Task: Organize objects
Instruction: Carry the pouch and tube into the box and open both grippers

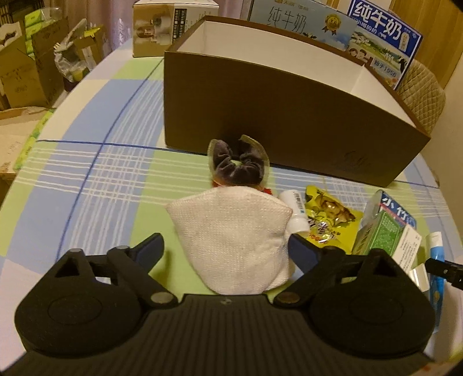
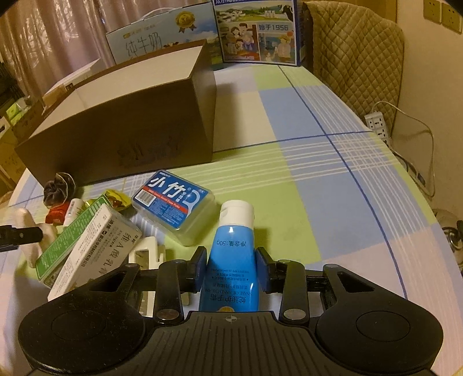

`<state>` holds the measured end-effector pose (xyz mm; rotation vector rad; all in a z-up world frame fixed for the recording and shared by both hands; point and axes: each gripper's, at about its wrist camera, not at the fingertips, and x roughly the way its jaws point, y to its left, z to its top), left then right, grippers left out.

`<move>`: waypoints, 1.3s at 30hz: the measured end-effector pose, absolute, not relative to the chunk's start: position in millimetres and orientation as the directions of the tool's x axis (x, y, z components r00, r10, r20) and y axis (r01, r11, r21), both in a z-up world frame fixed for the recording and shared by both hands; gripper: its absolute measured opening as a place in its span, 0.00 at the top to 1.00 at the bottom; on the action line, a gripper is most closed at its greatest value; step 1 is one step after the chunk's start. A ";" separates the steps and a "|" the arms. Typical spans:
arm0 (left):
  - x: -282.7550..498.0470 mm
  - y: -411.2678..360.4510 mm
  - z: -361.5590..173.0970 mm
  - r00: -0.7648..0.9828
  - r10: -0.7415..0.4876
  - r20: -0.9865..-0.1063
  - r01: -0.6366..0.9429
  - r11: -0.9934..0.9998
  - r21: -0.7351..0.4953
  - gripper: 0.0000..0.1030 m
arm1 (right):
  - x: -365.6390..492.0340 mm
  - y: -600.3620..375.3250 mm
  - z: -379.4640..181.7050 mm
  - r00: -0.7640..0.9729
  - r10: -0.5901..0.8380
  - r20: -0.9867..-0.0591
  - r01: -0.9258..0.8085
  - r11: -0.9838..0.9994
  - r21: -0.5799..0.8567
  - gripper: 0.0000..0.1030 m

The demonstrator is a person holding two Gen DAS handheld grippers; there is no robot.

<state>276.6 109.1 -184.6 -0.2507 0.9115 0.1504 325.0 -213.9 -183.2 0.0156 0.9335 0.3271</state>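
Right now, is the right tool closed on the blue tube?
Yes, the right tool presses both pads against the sides of the blue tube, with its white cap pointing away.

Blue tube [image 2: 231, 260] between the right gripper's fingers: "50g". Floss-pick box [image 2: 173, 202] ahead-left of them: "小竹". Milk cartons beyond the fingertips: "纯牛奶" [image 1: 385, 26]; "始于1956" [image 2: 260, 31]. White-green box [image 2: 95, 254] to their left: "维A".

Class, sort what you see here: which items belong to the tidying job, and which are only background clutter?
Belongs to the job:
brown box
white cloth, between the left gripper's open fingers
blue tube, clamped in the right gripper
floss-pick case
scrunchie
yellow snack packet

Just lying about:
milk cartons
power strip
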 end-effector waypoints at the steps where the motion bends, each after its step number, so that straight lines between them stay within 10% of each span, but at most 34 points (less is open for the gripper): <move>1: 277.0 108.7 -185.3 0.607 0.016 -0.794 -0.227 0.961 -0.155 0.22 | 324.3 -214.0 -182.2 0.551 0.284 -0.784 -0.270 0.950 0.155 0.68; 9: 275.3 96.6 -177.6 0.618 0.011 -0.786 -0.147 0.984 -0.102 0.56 | 319.5 -215.7 -166.1 0.581 0.310 -0.752 -0.270 0.946 0.182 0.68; 39: 369.3 91.4 -37.7 0.849 0.032 -0.528 -0.145 0.974 -0.173 0.56 | 421.0 -105.4 -42.1 0.759 0.526 -0.384 -0.432 0.847 0.309 0.68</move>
